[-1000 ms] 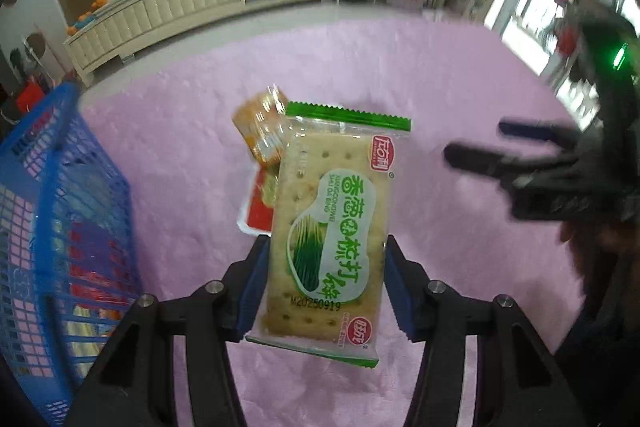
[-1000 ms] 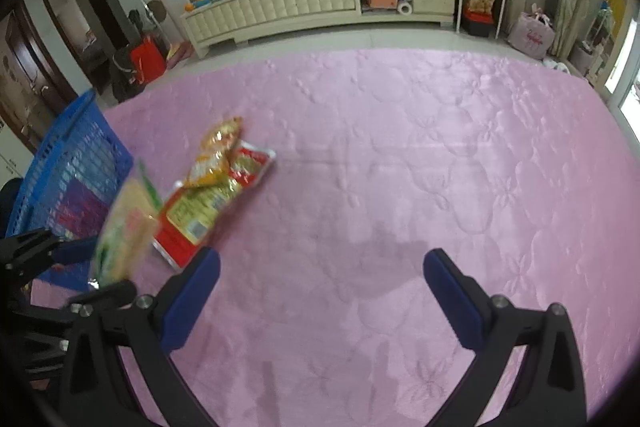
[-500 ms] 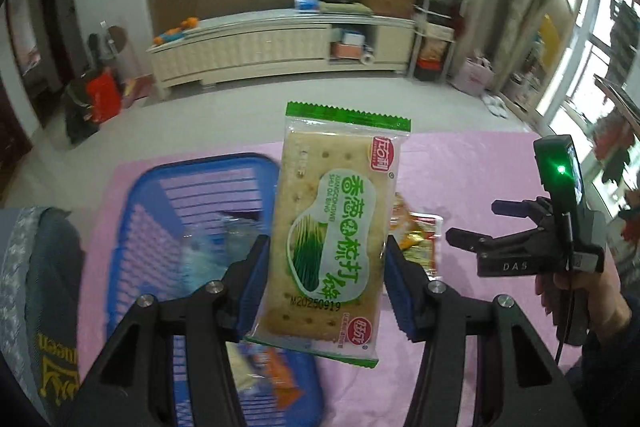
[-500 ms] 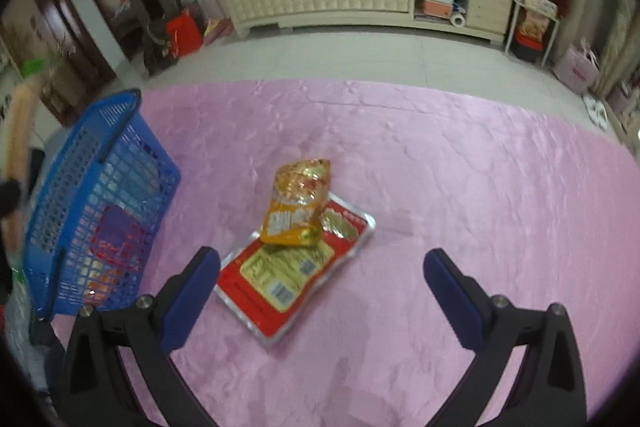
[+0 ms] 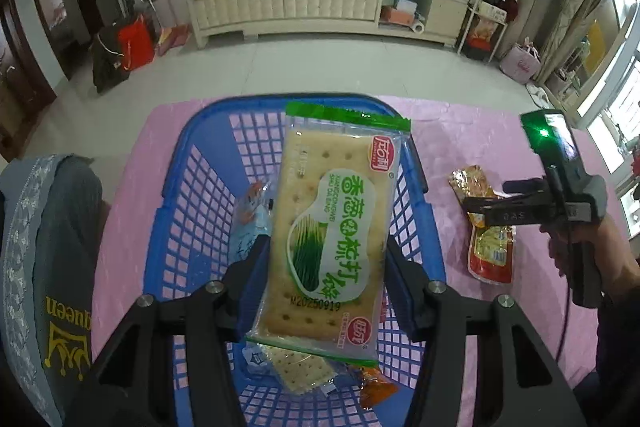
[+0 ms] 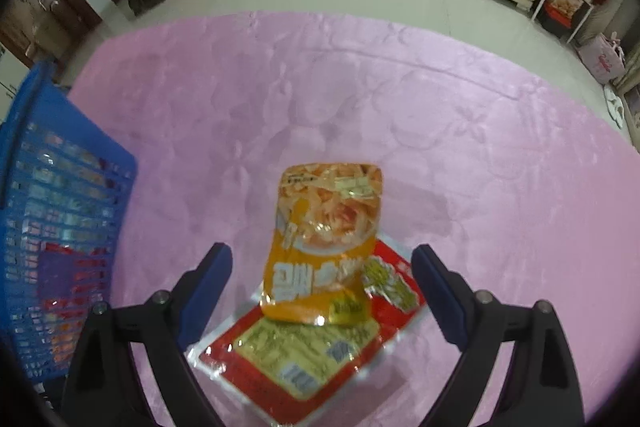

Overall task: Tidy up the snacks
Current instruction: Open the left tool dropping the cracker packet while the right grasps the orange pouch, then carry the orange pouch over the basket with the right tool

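Left gripper (image 5: 326, 281) pinches a clear, green-edged scallion cracker packet (image 5: 334, 231) above the blue plastic lattice basket (image 5: 192, 195). Right gripper (image 6: 322, 291), fingers spread, has an orange foil snack pouch (image 6: 324, 247) between them, atop a red flat packet (image 6: 304, 359) on pink cloth (image 6: 440, 115).

My left gripper (image 5: 326, 279) held the cracker pack (image 5: 334, 235) over the basket (image 5: 200, 227); two pouches (image 6: 320, 267) lay stacked between my right gripper's (image 6: 322, 291) fingers.

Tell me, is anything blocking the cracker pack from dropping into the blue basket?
Nothing visible blocks it. The left hand-held gripper holds the cracker pack over the open blue basket, where a few snacks already lie.
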The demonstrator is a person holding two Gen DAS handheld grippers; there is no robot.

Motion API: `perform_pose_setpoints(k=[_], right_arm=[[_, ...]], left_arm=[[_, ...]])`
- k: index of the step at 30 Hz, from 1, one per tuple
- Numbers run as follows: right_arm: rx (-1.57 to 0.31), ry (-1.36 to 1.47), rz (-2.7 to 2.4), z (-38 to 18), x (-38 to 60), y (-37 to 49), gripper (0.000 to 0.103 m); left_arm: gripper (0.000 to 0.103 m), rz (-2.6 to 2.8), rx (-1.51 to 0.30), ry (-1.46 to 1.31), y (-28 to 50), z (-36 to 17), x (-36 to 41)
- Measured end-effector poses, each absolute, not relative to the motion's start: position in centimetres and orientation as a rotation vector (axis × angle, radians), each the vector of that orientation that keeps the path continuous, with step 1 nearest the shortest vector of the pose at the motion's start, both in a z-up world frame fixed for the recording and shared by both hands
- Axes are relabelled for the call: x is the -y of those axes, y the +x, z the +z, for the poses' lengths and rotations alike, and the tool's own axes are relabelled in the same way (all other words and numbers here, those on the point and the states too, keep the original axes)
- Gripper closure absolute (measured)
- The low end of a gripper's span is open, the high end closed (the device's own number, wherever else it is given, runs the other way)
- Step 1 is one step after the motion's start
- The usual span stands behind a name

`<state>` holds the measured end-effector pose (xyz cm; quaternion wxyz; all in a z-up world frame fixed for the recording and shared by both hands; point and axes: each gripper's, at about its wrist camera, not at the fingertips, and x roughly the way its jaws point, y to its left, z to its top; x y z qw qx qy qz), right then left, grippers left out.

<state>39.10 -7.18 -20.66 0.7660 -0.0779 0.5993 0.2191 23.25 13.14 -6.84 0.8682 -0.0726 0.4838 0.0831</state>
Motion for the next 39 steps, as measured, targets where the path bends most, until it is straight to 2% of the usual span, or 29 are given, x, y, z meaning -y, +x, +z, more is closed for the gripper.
perform_pose_setpoints(k=[3,6,8,9,10,11,14,24,29,32,39], right_arm=[[-1.299,-0.229,0.476,-21.4,6.0,39.1,0.01],[-1.29,-0.302,0.484,-21.9,4.9,38.6,0.029],[-1.265,-0.325,0.512,-21.5,4.5,38.1,0.053],[-1.269,-0.332,0.524,-21.4,4.3,38.0,0.056],[-1.268,-0.339,0.552,-21.2,4.1,37.7,0.067],[-1.265,-0.338,0.566,-21.1,4.1,37.6,0.073],[-1.265,-0.348,0.592,-20.9,4.2,36.9,0.08],[-1.18,-0.268,0.642,-15.5,5.8,33.8,0.08],[-1.183,-0.137,0.713,-12.8,6.3,32.3,0.08],[-1.153,-0.154,0.698,-11.1,5.9,30.9,0.08],[-1.096,-0.186,0.683,-7.5,4.9,28.4,0.08]], left_arm=[[0.051,0.152,-1.012,-0.156,23.7,-7.1,-13.5],[0.051,0.15,-1.015,-0.155,23.8,-7.5,-13.9],[0.051,0.144,-1.016,-0.154,23.8,-7.6,-13.9],[0.051,0.141,-1.018,-0.154,24.0,-7.6,-14.3],[0.051,0.14,-1.02,-0.154,23.9,-7.7,-14.3],[0.051,0.136,-1.025,-0.153,23.9,-7.8,-14.3],[0.051,0.126,-1.035,-0.149,23.9,-7.9,-14.4],[0.05,0.104,-1.062,-0.168,23.3,-8.9,-15.1],[0.049,0.108,-1.085,-0.174,22.9,-9.1,-15.1],[0.039,0.119,-1.057,-0.174,21.8,-8.2,-15.4],[0.037,0.102,-0.963,-0.202,17.9,-4.7,-16.9]])
